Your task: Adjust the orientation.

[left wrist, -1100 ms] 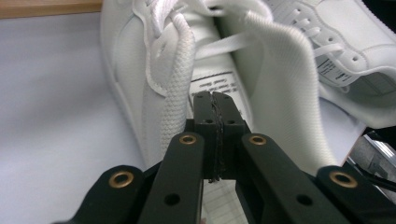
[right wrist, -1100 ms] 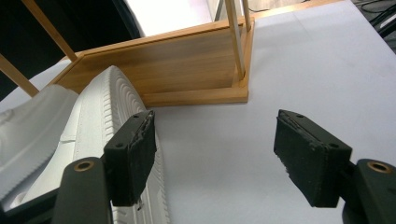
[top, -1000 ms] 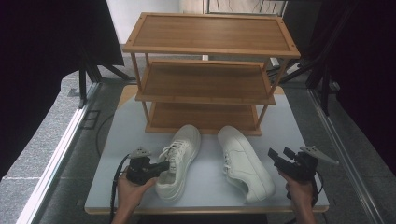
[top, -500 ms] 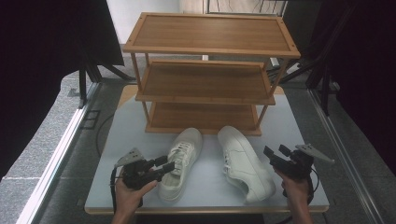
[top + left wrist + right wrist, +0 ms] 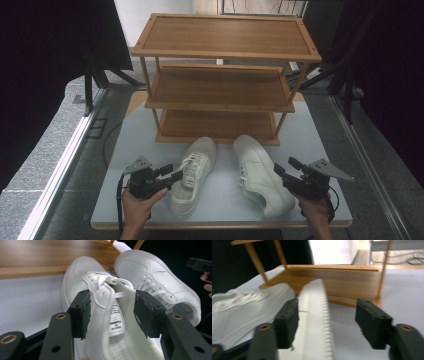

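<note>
Two black tongs are being held at the near edge of a pale desk, one in each of a person's hands. Left tongs are gaping wide, their pads sitting on either side of the heel opening of the left white sneaker, not pressing it in the left gripper view. Right tongs are also spread wide, hovering just beside the outer edge of the right white sneaker, whose sole edge is running up between the jaws in the right gripper view. Both sneakers are lying side by side on the desk, toes pointing away, heels near the person. Beyond the toes, a three-tier wooden shoe rack is standing at the far side, its shelves bare.
</note>
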Tool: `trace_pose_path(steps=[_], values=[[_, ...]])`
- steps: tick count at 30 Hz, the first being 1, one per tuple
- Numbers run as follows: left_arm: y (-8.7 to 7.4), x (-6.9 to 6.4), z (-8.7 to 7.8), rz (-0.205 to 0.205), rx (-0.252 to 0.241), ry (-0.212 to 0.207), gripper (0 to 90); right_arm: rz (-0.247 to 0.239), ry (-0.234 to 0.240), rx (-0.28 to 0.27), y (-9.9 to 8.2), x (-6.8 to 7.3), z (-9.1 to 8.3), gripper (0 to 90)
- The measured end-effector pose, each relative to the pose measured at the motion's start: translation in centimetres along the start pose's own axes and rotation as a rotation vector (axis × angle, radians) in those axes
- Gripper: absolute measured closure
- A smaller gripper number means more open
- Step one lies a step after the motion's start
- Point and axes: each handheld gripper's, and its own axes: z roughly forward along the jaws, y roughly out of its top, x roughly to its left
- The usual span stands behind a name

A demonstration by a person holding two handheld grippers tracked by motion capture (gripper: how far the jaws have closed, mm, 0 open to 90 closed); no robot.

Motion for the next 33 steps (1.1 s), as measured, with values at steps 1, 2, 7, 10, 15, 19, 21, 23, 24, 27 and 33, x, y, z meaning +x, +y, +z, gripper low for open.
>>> trace_pose_path(steps=[1, 2, 7, 10, 15, 19, 21, 23, 24, 27, 33], values=[[0.2, 0.1, -0.1, -0.001, -0.006, 0.005, 46.5, -0.021, 0.027, 0.0, 0.0, 0.4, -0.1, 46.2], [0.3, 0.2, -0.2, -0.001, -0.01, 0.005, 45.9, -0.031, 0.052, 0.002, 0.0, 0.7, -0.2, 48.8], [0.6, 0.2, -0.5, -0.003, -0.023, 0.006, 40.9, -0.065, 0.153, 0.029, -0.1, 2.4, -0.4, 66.9], [0.7, -0.1, -0.6, 0.007, -0.025, 0.002, 39.9, -0.107, 0.18, 0.058, -0.3, 3.6, -0.3, 77.8], [0.9, -0.6, -0.5, 0.025, -0.033, -0.007, 40.6, -0.153, 0.235, 0.143, -1.0, 5.6, 0.5, 87.5], [0.7, -0.4, -0.5, 0.02, -0.021, -0.014, 41.1, -0.184, 0.265, 0.218, -2.4, 6.6, 1.8, 89.6], [0.6, -0.4, -0.7, 0.018, -0.02, -0.014, 41.1, -0.198, 0.256, 0.264, -3.1, 7.0, 2.7, 89.7], [0.6, -0.3, -0.9, 0.017, -0.024, -0.014, 41.1, -0.204, 0.249, 0.273, -3.2, 7.0, 2.9, 89.7], [0.5, -0.3, -1.0, 0.018, -0.025, -0.013, 41.1, -0.201, 0.244, 0.282, -3.4, 7.0, 3.1, 89.9], [0.4, -0.3, -1.0, 0.015, -0.024, -0.01, 41.2, -0.197, 0.249, 0.281, -3.4, 7.0, 3.2, 89.8], [0.3, -0.5, -0.6, 0.013, -0.006, -0.01, 41.4, -0.207, 0.217, 0.283, -3.3, 7.0, 3.1, 88.5]])
